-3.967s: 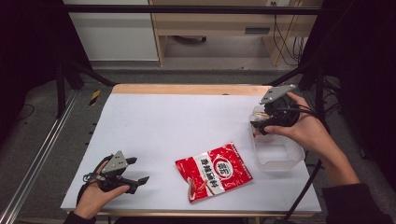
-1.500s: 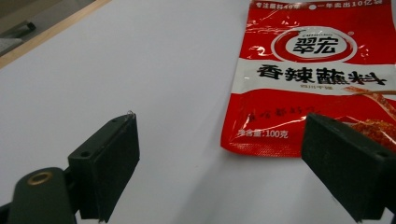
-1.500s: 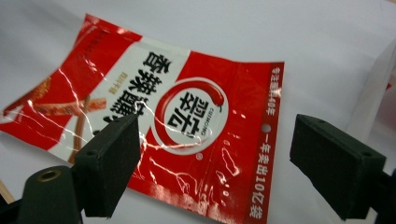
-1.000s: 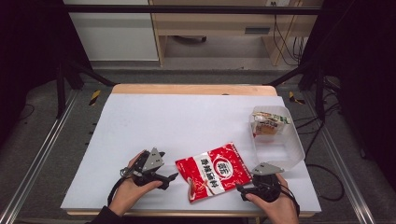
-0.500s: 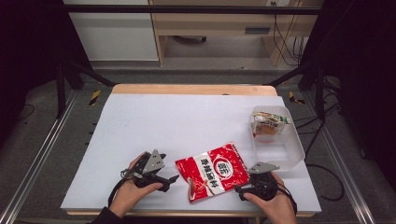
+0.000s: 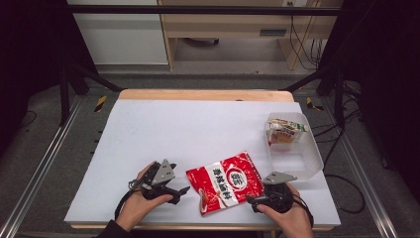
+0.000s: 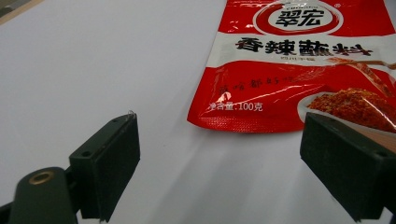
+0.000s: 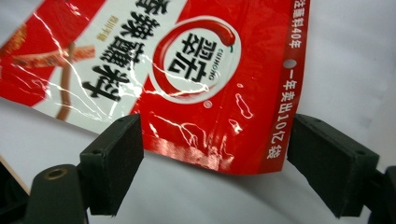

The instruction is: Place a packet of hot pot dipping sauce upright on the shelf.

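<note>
A red and white seasoning packet (image 6: 225, 182) lies flat near the table's front edge. My left gripper (image 6: 182, 192) rests on the table just left of it, open, with the packet's bottom corner (image 7: 243, 122) ahead of its jaws. My right gripper (image 6: 251, 201) sits at the packet's lower right edge, open, and the packet's edge (image 8: 219, 154) lies just beyond the gap between its jaws. In the right gripper view the packet's logo (image 8: 196, 56) is upside down.
A clear plastic bin (image 6: 294, 159) stands at the right side of the white table (image 6: 188, 129), with a small packaged item (image 6: 285, 131) at its far end. The table's front edge runs just below both hands.
Four seconds ago the right gripper was over the bin; now it is down at the packet's right edge. The left gripper has moved right toward the packet. Little changed in the last second.
</note>
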